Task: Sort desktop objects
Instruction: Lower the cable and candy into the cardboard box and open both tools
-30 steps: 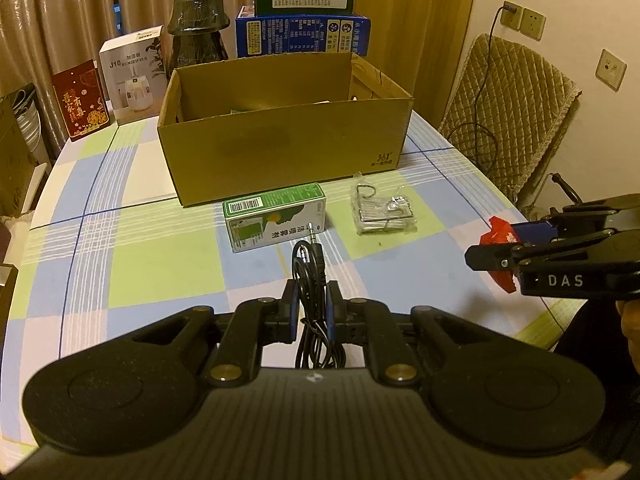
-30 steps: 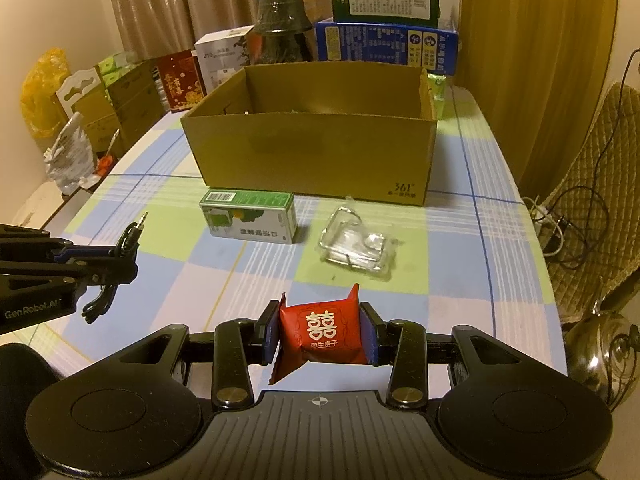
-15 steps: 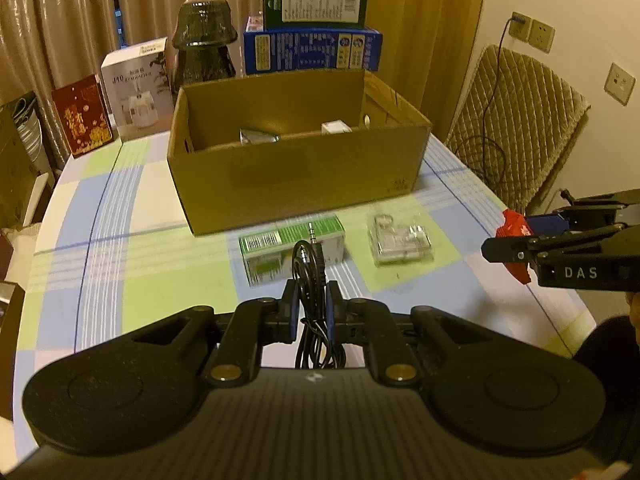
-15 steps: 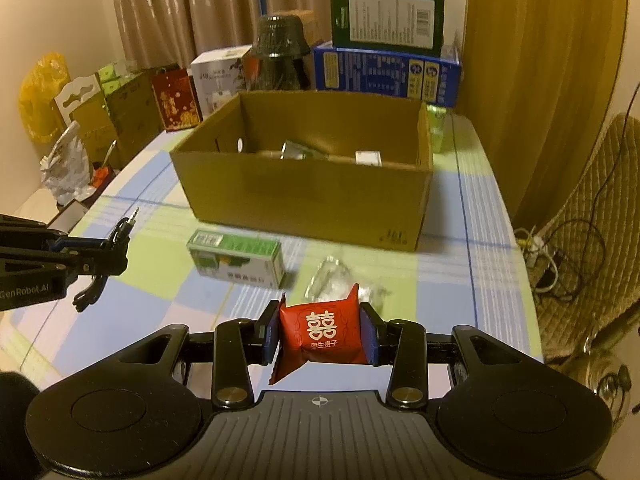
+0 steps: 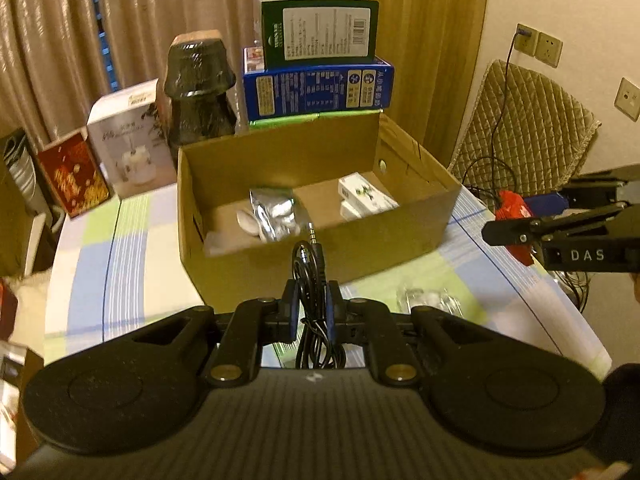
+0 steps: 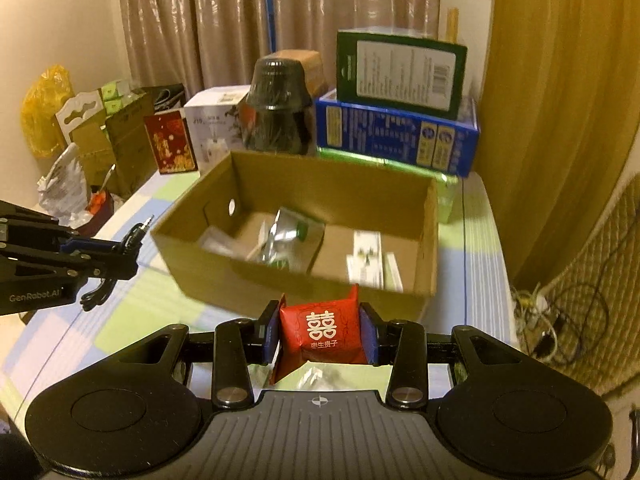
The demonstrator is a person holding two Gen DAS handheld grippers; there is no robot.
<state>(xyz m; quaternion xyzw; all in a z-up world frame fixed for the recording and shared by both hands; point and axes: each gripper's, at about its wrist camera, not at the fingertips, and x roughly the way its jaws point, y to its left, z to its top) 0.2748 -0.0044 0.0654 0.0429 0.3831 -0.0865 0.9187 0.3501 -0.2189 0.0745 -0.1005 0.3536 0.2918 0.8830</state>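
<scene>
Gripping a coiled black audio cable (image 5: 311, 280), the left tongs (image 5: 311, 312) hung before the open cardboard box (image 5: 400, 236) on the checked bench (image 5: 120, 264). The right tongs (image 6: 323, 334) clamped a red candy packet (image 6: 323, 332) near the box's front wall.

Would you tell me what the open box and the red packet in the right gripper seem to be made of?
Open box: plain brown cardboard, matt, with raw cut edges and a punched hole in the side wall.
Red packet: probably thin plastic or foil film, slightly glossy and creased, with printed white characters; the look leaves it open.
</scene>
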